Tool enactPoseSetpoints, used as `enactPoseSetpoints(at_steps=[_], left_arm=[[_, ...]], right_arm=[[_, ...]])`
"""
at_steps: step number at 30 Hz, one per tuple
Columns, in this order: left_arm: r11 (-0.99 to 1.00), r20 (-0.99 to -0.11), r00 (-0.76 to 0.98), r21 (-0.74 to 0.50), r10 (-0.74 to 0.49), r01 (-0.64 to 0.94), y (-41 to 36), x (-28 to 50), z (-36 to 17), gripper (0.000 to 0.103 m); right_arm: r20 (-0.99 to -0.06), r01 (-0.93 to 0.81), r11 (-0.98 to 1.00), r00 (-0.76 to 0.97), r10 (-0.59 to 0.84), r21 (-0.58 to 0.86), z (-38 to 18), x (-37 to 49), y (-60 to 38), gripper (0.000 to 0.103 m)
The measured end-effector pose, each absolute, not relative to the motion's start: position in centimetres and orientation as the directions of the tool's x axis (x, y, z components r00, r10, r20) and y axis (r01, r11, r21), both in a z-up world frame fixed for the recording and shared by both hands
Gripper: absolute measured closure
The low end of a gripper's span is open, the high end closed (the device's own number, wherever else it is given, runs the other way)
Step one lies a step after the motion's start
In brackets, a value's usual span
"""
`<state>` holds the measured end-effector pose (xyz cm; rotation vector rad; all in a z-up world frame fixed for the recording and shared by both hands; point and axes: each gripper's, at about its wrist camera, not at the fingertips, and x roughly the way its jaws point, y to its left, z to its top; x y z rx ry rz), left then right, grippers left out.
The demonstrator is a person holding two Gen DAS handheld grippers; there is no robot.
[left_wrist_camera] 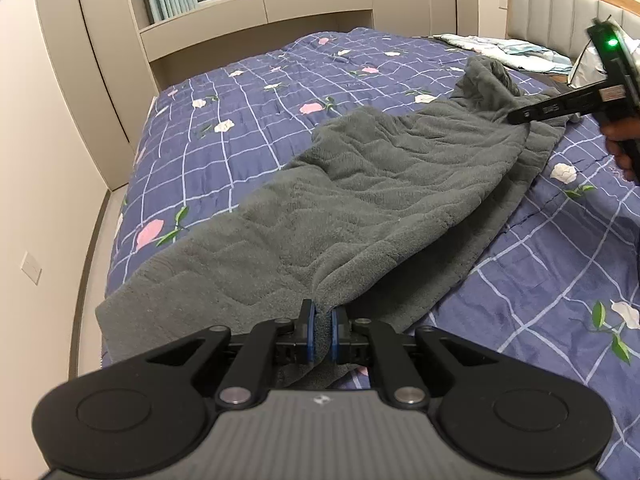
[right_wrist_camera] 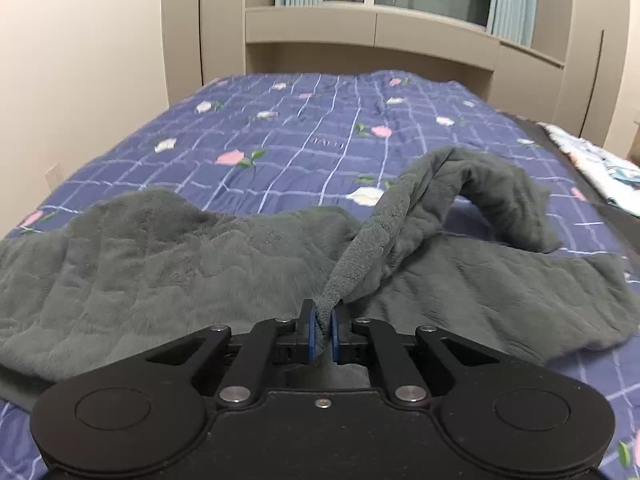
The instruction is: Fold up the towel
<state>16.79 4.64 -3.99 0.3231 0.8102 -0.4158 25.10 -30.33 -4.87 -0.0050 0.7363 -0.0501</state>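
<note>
A grey fluffy towel [left_wrist_camera: 340, 204] lies stretched across the bed, partly doubled over itself. My left gripper [left_wrist_camera: 323, 320] is shut on its near corner, with cloth pinched between the blue pads. In the right wrist view the towel [right_wrist_camera: 160, 256] spreads to the left, and a twisted strip of it rises from my right gripper [right_wrist_camera: 323, 320], which is shut on that edge. A far loop of the towel curls up at the right. In the left wrist view the right gripper [left_wrist_camera: 516, 117] reaches in from the upper right, held by a hand [left_wrist_camera: 620, 148]; its fingertips are pressed into the cloth.
The bed carries a blue checked quilt with flowers [left_wrist_camera: 248, 120]. Beige cabinets [left_wrist_camera: 100, 60] and a window stand beyond it. A padded headboard [left_wrist_camera: 560, 4] and light bedding [left_wrist_camera: 512, 48] are at the upper right. The bed's left edge drops to the floor by the wall.
</note>
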Motion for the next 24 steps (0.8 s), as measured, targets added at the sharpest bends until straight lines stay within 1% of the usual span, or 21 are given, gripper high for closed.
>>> enactPoseSetpoints(at_steps=[4,7,9,10,11,12,13,14,15,16,17,18,19,20,21,22,23,24], left_arm=[[0.87,-0.776,0.587,0.105,-0.231,0.482,4.8,16.5,-5.1,0.096],[0.868,-0.787,0.579,0.121,-0.212,0.482,4.3,16.5,-6.4,0.096],[0.867,-0.787,0.582,0.131,-0.204,0.481,4.1,16.6,-6.5,0.093],[0.869,-0.789,0.578,0.123,-0.207,0.479,4.1,16.7,-6.3,0.091],[0.873,-0.792,0.573,0.11,-0.212,0.476,4.2,16.9,-6.1,0.089],[0.878,-0.793,0.57,0.096,-0.218,0.469,4.2,16.9,-6.0,0.083],[0.883,-0.794,0.565,0.08,-0.223,0.462,4.1,17.0,-5.9,0.072],[0.888,-0.794,0.563,0.066,-0.229,0.455,3.9,17.1,-5.7,0.066],[0.893,-0.79,0.564,0.048,-0.24,0.448,3.6,17.1,-5.6,0.05],[0.895,-0.782,0.569,0.031,-0.255,0.444,3.1,17.2,-5.4,0.039],[0.896,-0.772,0.576,0.018,-0.269,0.443,2.6,17.3,-5.2,0.036],[0.896,-0.763,0.582,0.007,-0.282,0.444,2.0,17.4,-5.1,0.033],[0.894,-0.754,0.585,-0.006,-0.298,0.448,1.1,17.6,-4.9,0.027],[0.891,-0.747,0.587,-0.017,-0.313,0.453,0.3,17.8,-4.8,0.023],[0.889,-0.735,0.593,-0.028,-0.329,0.458,-0.6,18.1,-4.6,0.016],[0.885,-0.721,0.6,-0.041,-0.348,0.464,-1.6,18.4,-4.5,0.013],[0.878,-0.706,0.604,-0.053,-0.37,0.475,-2.8,18.8,-4.3,0.012],[0.873,-0.697,0.605,-0.063,-0.385,0.483,-3.9,19.2,-4.2,0.008]], right_arm=[[-0.665,0.066,0.998,0.746,-0.051,-0.003,-4.7,22.4,-30.4,0.097],[-0.697,0.079,0.997,0.716,-0.049,0.012,-6.4,22.0,-30.4,0.097],[-0.708,0.085,0.996,0.705,-0.038,0.031,-7.3,22.2,-30.6,0.095],[-0.705,0.085,0.995,0.708,-0.028,0.045,-7.4,22.1,-30.7,0.093],[-0.697,0.085,0.994,0.716,-0.018,0.062,-7.3,22.1,-30.9,0.088],[-0.689,0.085,0.994,0.725,-0.011,0.073,-7.1,21.9,-31.2,0.084],[-0.678,0.078,0.993,0.735,0.003,0.088,-6.8,21.7,-31.6,0.076],[-0.669,0.072,0.992,0.743,0.012,0.098,-6.5,21.4,-32.1,0.067],[-0.659,0.066,0.992,0.752,0.021,0.106,-6.1,21.4,-32.6,0.063],[-0.653,0.061,0.992,0.757,0.025,0.108,-5.6,21.2,-33.1,0.052],[-0.647,0.055,0.992,0.762,0.03,0.111,-5.1,21.3,-33.7,0.04],[-0.64,0.048,0.992,0.767,0.037,0.115,-4.6,21.5,-34.5,0.035],[-0.634,0.043,0.993,0.772,0.039,0.114,-4.1,21.8,-35.1,0.026],[-0.629,0.045,0.993,0.776,0.032,0.107,-3.5,22.1,-35.9,0.021],[-0.626,0.05,0.994,0.779,0.019,0.092,-2.8,22.8,-36.6,0.018],[-0.627,0.053,0.995,0.779,0.008,0.079,-2.2,23.5,-37.2,0.012],[-0.629,0.059,0.996,0.778,-0.006,0.063,-1.5,24.6,-37.9,0.006],[-0.629,0.066,0.997,0.777,-0.021,0.048,-1.0,25.5,-38.5,0.004]])
